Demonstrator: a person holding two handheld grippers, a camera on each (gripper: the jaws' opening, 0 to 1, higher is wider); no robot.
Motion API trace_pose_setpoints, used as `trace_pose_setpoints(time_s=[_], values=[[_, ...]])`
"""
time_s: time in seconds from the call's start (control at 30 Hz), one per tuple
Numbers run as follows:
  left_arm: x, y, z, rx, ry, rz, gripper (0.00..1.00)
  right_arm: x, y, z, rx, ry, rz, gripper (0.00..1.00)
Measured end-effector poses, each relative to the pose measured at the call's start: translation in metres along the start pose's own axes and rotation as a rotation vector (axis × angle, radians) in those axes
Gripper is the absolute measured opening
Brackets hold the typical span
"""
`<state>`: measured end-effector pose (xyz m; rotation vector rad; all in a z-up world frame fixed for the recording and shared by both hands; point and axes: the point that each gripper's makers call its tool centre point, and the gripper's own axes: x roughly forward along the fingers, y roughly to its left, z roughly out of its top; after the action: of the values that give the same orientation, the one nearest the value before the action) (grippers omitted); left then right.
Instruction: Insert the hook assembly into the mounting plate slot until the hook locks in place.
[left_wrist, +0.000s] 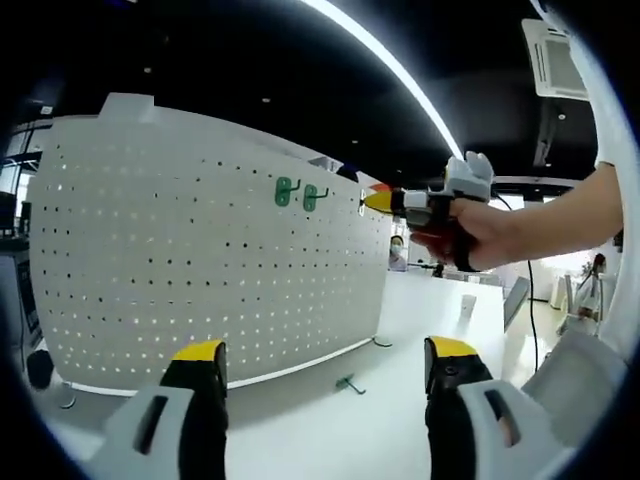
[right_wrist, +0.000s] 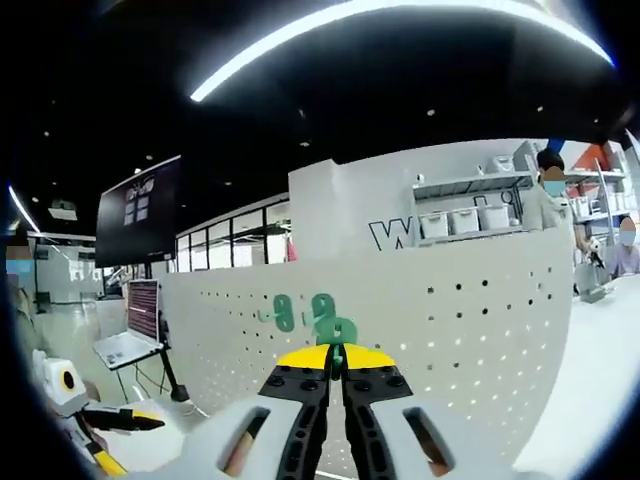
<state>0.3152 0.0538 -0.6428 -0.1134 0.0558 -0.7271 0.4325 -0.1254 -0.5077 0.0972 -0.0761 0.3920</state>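
The white pegboard mounting plate (left_wrist: 200, 260) stands upright on the table. Two green hooks (left_wrist: 285, 192) (left_wrist: 312, 197) hang side by side near its top right. My right gripper (left_wrist: 380, 202), held by a hand, is at the board's right edge, level with them. In the right gripper view its yellow-tipped jaws (right_wrist: 335, 358) are shut on a green hook (right_wrist: 340, 330), right in front of the board (right_wrist: 450, 320) and just right of the hung hooks (right_wrist: 284, 313). My left gripper (left_wrist: 325, 350) stands open and empty, low before the board. It also appears at the lower left (right_wrist: 135, 422).
Another green hook (left_wrist: 347, 383) lies loose on the white table (left_wrist: 430, 300) near the board's foot. A laptop on a stand (right_wrist: 125, 345) is off to the left. People sit behind the board at the right (right_wrist: 548, 190).
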Motion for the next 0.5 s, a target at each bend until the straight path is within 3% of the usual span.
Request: trace_pose_setpoints(time_s=[0.5], values=[[-0.005,0.003,-0.003,-0.009,-0.017,0.02,0.82,0.019,-0.021,0.006,-0.066,0.023,-0.069,0.01]])
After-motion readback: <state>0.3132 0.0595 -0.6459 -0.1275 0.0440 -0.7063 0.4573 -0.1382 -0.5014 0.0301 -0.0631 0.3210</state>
